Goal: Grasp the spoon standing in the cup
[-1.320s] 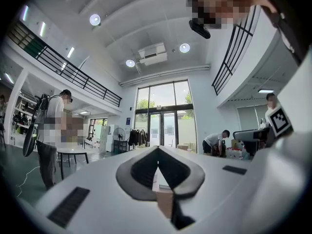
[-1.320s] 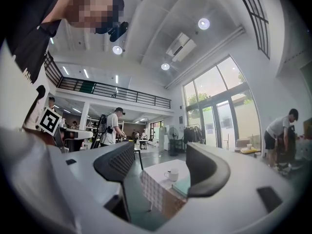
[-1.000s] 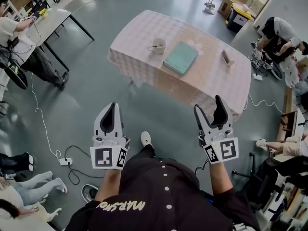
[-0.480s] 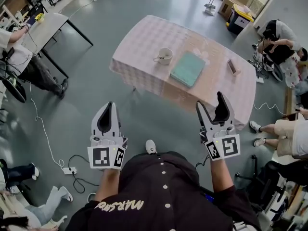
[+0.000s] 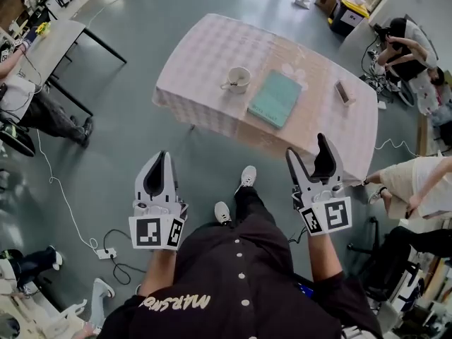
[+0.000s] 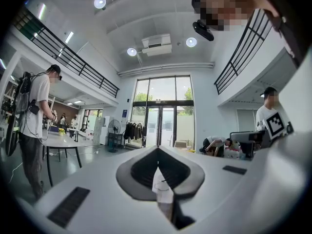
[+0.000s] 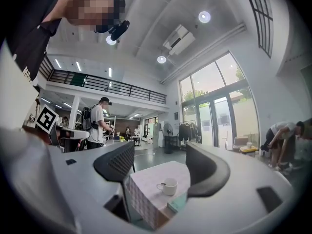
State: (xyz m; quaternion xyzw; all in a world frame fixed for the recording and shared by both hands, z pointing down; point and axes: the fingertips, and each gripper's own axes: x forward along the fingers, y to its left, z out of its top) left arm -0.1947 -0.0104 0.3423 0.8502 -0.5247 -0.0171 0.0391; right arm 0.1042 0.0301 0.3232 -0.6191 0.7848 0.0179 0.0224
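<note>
A white cup (image 5: pixel 237 80) stands on the pink-clothed table (image 5: pixel 205 55) ahead of me; the spoon in it is only a thin dark mark at the rim (image 7: pixel 163 184). Between the right gripper's jaws the cup (image 7: pixel 169 186) shows small and far off. My left gripper (image 5: pixel 164 157) is held low at the left, its jaws together, with nothing in it. My right gripper (image 5: pixel 308 149) is at the right with its jaws spread apart and nothing between them. Both hang over the floor, well short of the table.
A teal book (image 5: pixel 275 98) lies right of the cup, with a small phone-like object (image 5: pixel 344 92) farther right. A black-legged table (image 5: pixel 49 48) stands at the far left. People sit or stand at both sides. A cable and power strip (image 5: pixel 106 234) lie on the floor.
The table has shifted a little in the head view as I step forward, and one shoe now shows ahead of me. Both grippers keep their places and states.
</note>
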